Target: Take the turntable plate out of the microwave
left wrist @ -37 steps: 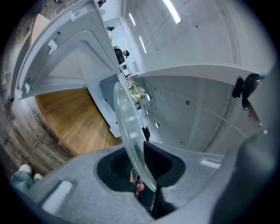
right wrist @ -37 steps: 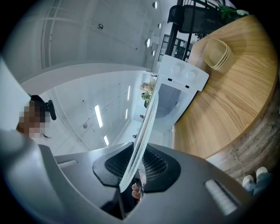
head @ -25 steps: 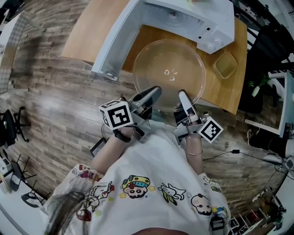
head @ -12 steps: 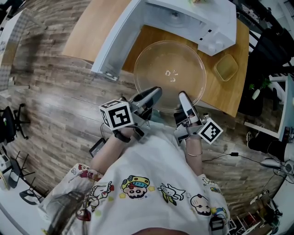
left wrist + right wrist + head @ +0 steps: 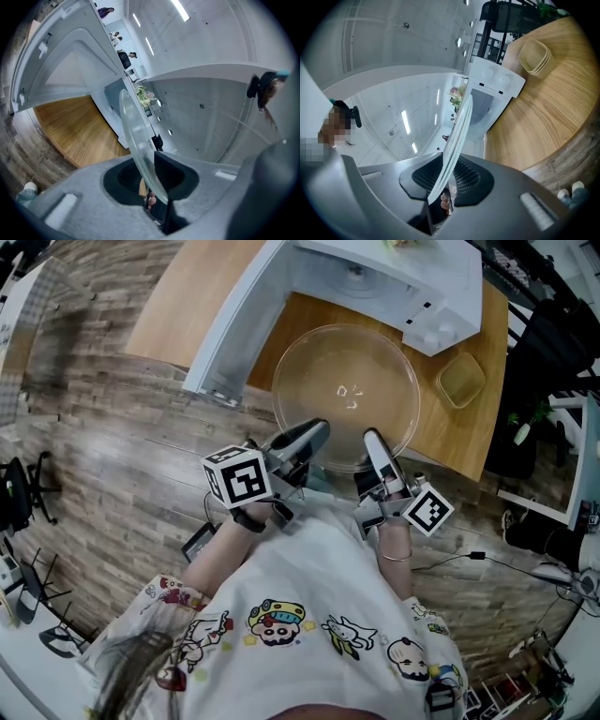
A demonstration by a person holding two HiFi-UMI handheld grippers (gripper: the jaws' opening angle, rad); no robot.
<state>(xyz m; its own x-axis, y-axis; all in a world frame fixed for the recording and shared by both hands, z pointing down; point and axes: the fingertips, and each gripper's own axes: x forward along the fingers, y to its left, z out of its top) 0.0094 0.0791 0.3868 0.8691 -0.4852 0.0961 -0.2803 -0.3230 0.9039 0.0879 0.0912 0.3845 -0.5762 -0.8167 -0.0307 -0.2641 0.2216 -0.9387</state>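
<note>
Glass, clear and round, the turntable plate [image 5: 345, 395] is out of the white microwave [image 5: 375, 277] and lies flat beyond the jaws, over the wooden surface [image 5: 178, 306]. Its near rim runs edge-on between both pairs of jaws. The left gripper [image 5: 314, 430] grips that rim between its pads, though its jaws are opening slightly. The right gripper [image 5: 373, 439] is clamped on the rim a little further along. Whether the plate's underside touches the surface cannot be told.

The plate is probably heavy for its thickness, rigid, smooth and slippery, and it would shatter if dropped. The rim is the place to hold it, with two grips spaced apart and kept level. Both grips sit on the near edge, so the far side hangs out beyond the jaws and will tend to tip down.
</note>
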